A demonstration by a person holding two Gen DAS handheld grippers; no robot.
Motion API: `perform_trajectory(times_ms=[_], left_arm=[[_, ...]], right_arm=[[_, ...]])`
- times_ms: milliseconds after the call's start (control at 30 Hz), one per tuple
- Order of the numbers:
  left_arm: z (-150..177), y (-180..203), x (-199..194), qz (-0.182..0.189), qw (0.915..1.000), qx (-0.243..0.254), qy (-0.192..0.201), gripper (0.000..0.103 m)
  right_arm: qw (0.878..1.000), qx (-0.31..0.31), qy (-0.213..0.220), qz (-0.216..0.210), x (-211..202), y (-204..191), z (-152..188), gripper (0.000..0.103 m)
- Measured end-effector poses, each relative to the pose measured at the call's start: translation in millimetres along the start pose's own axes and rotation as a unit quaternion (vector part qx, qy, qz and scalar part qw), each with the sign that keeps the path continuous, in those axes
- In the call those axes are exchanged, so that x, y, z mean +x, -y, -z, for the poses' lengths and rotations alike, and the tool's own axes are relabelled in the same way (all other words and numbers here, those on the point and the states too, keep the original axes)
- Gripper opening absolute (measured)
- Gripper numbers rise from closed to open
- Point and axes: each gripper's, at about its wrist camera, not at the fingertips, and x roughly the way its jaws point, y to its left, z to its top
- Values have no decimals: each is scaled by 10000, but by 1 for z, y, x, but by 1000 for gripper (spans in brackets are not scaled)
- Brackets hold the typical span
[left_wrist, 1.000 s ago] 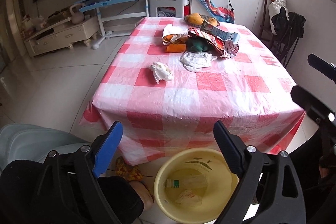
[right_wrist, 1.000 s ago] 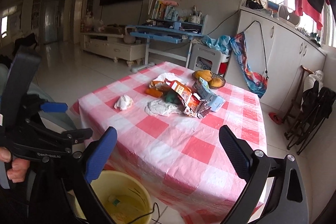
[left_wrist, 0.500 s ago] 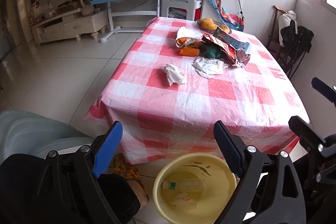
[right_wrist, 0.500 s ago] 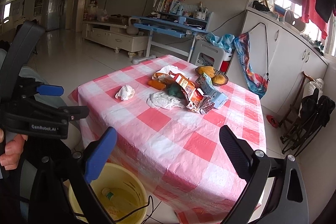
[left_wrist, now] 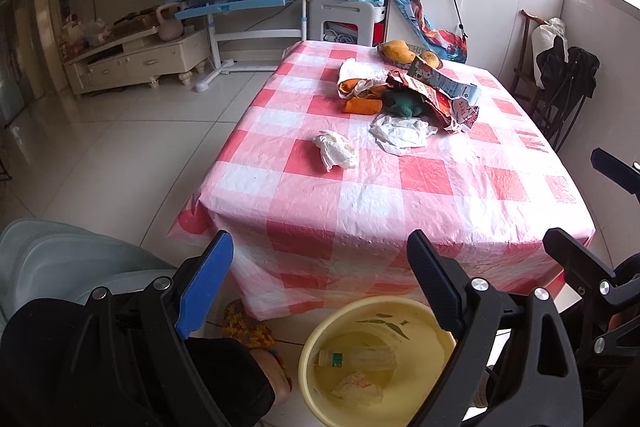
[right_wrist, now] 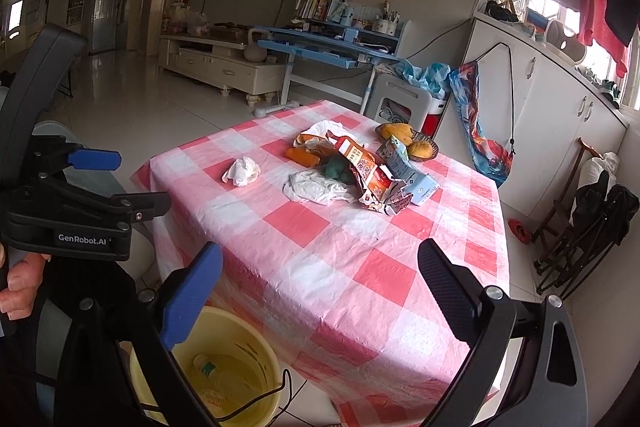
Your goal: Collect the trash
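A red-and-white checked table [left_wrist: 420, 195] carries trash: a crumpled white tissue [left_wrist: 335, 149] [right_wrist: 241, 171], a white plastic wrapper [left_wrist: 402, 134] [right_wrist: 316, 189], torn red and blue cartons [left_wrist: 444, 95] [right_wrist: 384, 179], an orange packet [left_wrist: 362, 105] and a green lump [left_wrist: 404, 103]. A yellow bucket [left_wrist: 376, 359] [right_wrist: 224, 371] on the floor below the near edge holds a plastic bottle and wrappers. My left gripper [left_wrist: 320, 275] is open and empty above the bucket. My right gripper [right_wrist: 320, 279] is open and empty over the near table corner.
A bowl of mangoes [left_wrist: 404, 53] sits at the table's far end. A grey chair [left_wrist: 52, 259] stands at the left. Folded black chairs [right_wrist: 588, 227] lean at the right wall. A blue desk [right_wrist: 332, 47] and a TV cabinet stand behind.
Both grippers have risen and tilted a little upward, so the table and room sit lower in both views. Both stay open and empty.
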Motion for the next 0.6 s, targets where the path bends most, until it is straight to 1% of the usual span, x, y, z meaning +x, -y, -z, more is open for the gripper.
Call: perform_trajectory(times_ms=[267, 600], left_arm=[[1, 5, -2, -68, 9999, 132, 50, 86], [1, 5, -2, -65, 9999, 130, 48, 86]], right_arm=[[10000, -22, -17, -13, 1, -1, 0, 94], [9999, -71, -37, -62, 1, -3, 1, 94]])
